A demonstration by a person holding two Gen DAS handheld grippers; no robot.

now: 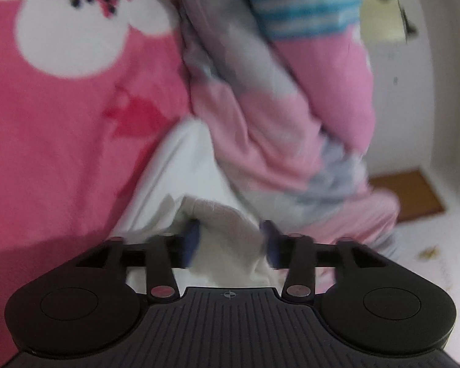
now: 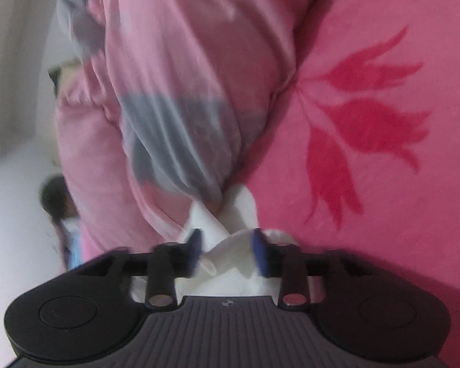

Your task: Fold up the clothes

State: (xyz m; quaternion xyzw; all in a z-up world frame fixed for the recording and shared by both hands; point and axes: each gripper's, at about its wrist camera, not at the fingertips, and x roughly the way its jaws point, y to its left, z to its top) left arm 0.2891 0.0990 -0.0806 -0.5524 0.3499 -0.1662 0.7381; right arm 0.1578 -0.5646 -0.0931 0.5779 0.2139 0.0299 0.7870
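Item: white garment (image 1: 181, 165), a fold of it bunched between the blue pads at the bottom centre of both wrist views. Left gripper (image 1: 230, 242): jaws apart, cloth lying in the gap, pads not visibly pressing on it. Right gripper (image 2: 227, 250): jaws likewise apart, a twisted white corner (image 2: 230, 211) between them, seemingly loose. Progress, as a judgement: the garment looks just laid down on the bed with one fold under way; smoothing and further folds appear to remain, though its full shape is hidden. Surface: pink plush blanket (image 1: 61, 138) with red leaf print (image 2: 371, 116) and a large white patch (image 1: 86, 40) at upper left of the left view. Behind: a heaped pink-and-grey quilt (image 2: 174, 86), with blue-striped fabric (image 1: 303, 6) at the top. Room: white wall (image 1: 392, 92), brown mat (image 1: 411, 193) on pale floor at right.
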